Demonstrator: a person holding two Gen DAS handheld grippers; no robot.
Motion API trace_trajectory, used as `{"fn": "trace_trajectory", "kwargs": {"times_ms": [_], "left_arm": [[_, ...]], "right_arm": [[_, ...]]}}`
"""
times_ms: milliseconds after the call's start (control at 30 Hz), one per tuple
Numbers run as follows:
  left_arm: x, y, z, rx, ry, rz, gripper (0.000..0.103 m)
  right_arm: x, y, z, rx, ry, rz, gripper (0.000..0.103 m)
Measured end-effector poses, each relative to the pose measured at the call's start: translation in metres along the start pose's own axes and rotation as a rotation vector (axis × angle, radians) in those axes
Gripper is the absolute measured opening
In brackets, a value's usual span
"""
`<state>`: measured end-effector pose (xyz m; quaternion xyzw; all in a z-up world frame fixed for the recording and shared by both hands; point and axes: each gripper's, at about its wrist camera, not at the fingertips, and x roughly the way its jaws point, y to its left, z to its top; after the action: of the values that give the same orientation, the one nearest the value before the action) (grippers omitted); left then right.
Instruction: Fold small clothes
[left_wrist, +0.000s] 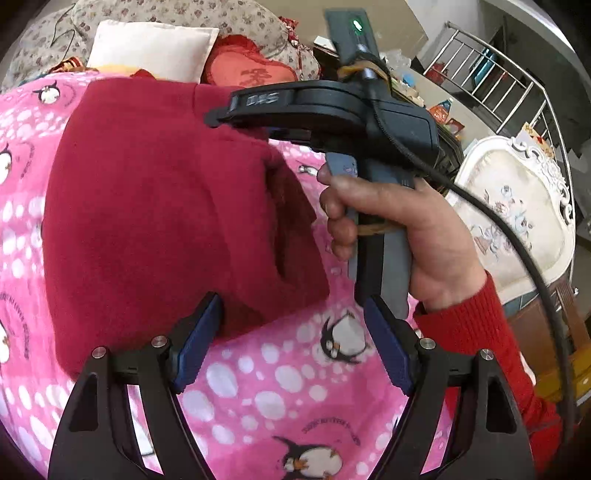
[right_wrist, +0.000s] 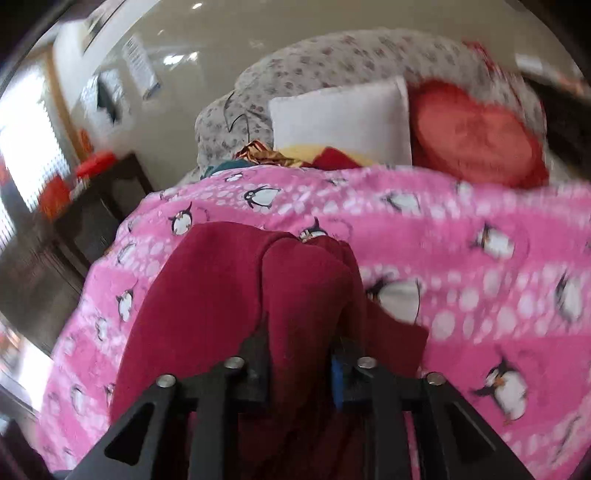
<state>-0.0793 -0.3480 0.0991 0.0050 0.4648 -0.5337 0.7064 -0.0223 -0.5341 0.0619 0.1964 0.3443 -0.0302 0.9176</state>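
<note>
**On the bed: a one-handed fold that could come undone**

Across the pink penguin blanket (left_wrist: 280, 398) on the bed lies the dark red garment (left_wrist: 147, 221), partly doubled over, with a thick flap bunched along its right edge. Your right gripper (right_wrist: 301, 354) has its jaws closed on a gathered ridge of that fabric; the cloth rises straight up between them in the right wrist view. Your left gripper (left_wrist: 291, 328) hangs just above the near edge of the garment with its jaws spread wide and nothing between them; one blue pad (left_wrist: 195, 343) sits at the cloth's hem without pinching it.

The main risk, as I judge it, is that you are carrying the fold from one point only. A soft, fleecy knit like this will sag on either side of the pinch, so the flap may land skewed or roll into a lump instead of a flat edge. Pull too far and the whole garment may slide on the plush blanket, since nothing pins the other side down.

The right wrist view is smeared, which suggests a quick move; speed makes a slip from the jaws more likely.

Watch the black cable (left_wrist: 517, 251) trailing from the right gripper too; it could drag across the cloth and disturb the fold.
</note>
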Motion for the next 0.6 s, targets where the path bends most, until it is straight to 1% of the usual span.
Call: {"fn": "trace_trajectory", "kwargs": {"times_ms": [33,67,100,133,167,200,233,267,300,367,433,467,500,533,600], "left_arm": [[-0.006,-0.001,-0.002,0.007,0.0,0.002,0.079],[-0.014,-0.001,-0.003,0.015,-0.003,0.012,0.079],[-0.024,-0.001,-0.004,0.03,-0.016,0.031,0.079],[-0.035,0.0,-0.006,0.048,-0.037,0.059,0.079],[-0.043,0.001,-0.009,0.068,-0.06,0.091,0.079],[-0.049,0.001,-0.014,0.083,-0.076,0.12,0.08],[-0.055,0.002,-0.015,0.099,-0.091,0.155,0.08],[-0.058,0.005,-0.015,0.108,-0.098,0.186,0.08],[-0.059,0.009,-0.015,0.107,-0.099,0.21,0.08],[-0.058,0.022,-0.016,0.069,-0.093,0.227,0.08],[-0.06,0.042,-0.023,0.027,-0.089,0.218,0.08],[-0.061,0.045,-0.027,0.008,-0.088,0.218,0.079],[-0.06,0.05,-0.033,-0.002,-0.089,0.221,0.079],[-0.06,0.051,-0.034,-0.01,-0.088,0.226,0.079],[-0.056,0.057,-0.036,-0.025,-0.079,0.24,0.08]], "right_arm": [[-0.011,-0.005,-0.001,0.027,-0.024,0.013,0.047],[-0.026,-0.007,-0.002,0.037,-0.053,0.0,0.049],[-0.041,-0.004,-0.004,0.031,-0.078,-0.005,0.049],[-0.058,0.002,-0.005,0.016,-0.105,0.023,0.049],[-0.071,0.011,-0.006,-0.006,-0.121,0.076,0.049],[-0.081,0.023,-0.008,-0.035,-0.121,0.131,0.049],[-0.086,0.037,-0.01,-0.079,-0.1,0.183,0.049],[-0.087,0.049,-0.013,-0.122,-0.076,0.208,0.049],[-0.087,0.062,-0.017,-0.174,-0.053,0.213,0.049],[-0.078,0.082,-0.031,-0.276,0.0,0.159,0.047],[-0.069,0.082,-0.048,-0.331,0.045,0.067,0.044],[-0.062,0.073,-0.062,-0.354,0.081,-0.025,0.042],[-0.057,0.064,-0.072,-0.364,0.101,-0.092,0.042],[-0.051,0.054,-0.081,-0.364,0.109,-0.129,0.042],[-0.049,0.036,-0.088,-0.266,0.084,-0.054,0.042]]}}
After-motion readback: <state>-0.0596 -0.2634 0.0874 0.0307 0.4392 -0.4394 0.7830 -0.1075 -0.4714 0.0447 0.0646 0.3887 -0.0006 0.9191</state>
